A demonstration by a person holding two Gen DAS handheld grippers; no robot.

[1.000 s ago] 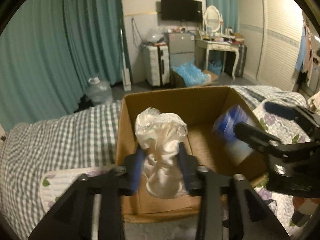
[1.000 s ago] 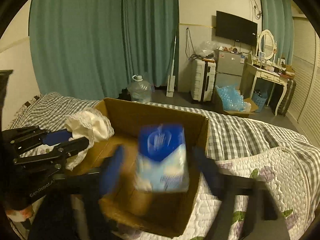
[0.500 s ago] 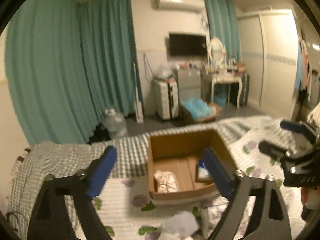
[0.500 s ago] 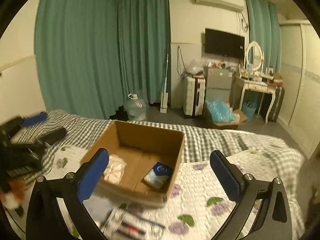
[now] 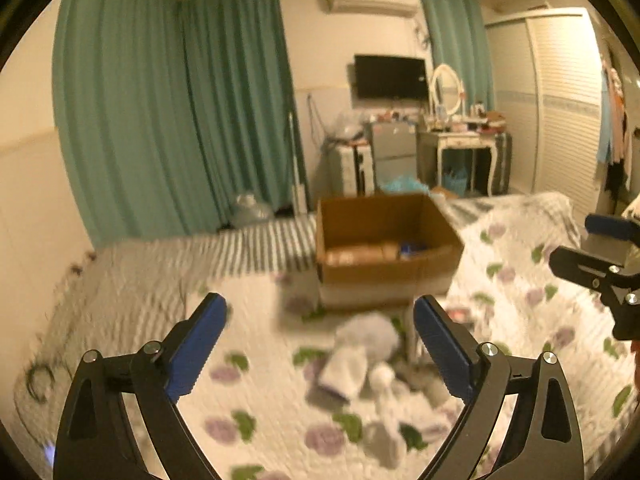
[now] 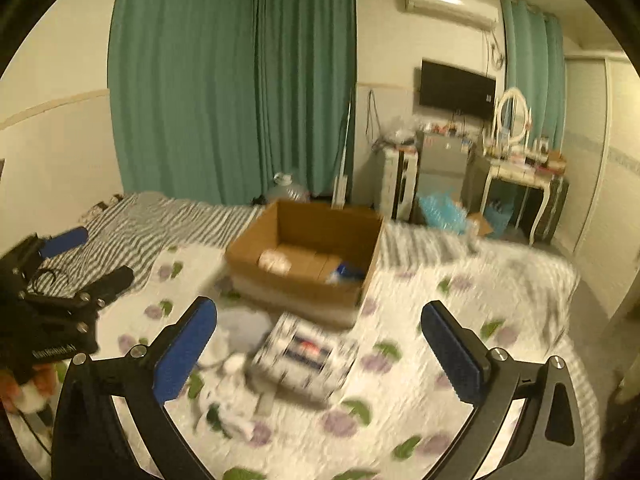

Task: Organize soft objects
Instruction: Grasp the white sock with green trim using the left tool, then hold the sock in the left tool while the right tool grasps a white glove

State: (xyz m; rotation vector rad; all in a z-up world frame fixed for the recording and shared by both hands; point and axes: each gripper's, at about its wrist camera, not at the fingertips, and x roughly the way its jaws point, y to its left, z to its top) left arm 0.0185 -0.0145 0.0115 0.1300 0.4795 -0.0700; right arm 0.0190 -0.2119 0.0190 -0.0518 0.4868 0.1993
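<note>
Both grippers hang above the bed with nothing in them. The left gripper (image 5: 320,344) has its blue-padded jaws spread wide, and the right gripper (image 6: 320,344) is just as wide open. On the white quilt with purple flowers and green leaves (image 6: 460,320) sits the open brown cardboard box (image 6: 304,256). Inside it lie a cream-coloured bundle of cloth (image 6: 274,261) towards the left and a blue-and-white soft pack (image 6: 346,272) towards the right, apart from each other. In front of the box, on the quilt, lies a blurred heap: pale lilac and white soft pieces (image 5: 360,356) and a flat white pack with dark blue print (image 6: 306,354), just beside each other.
</note>
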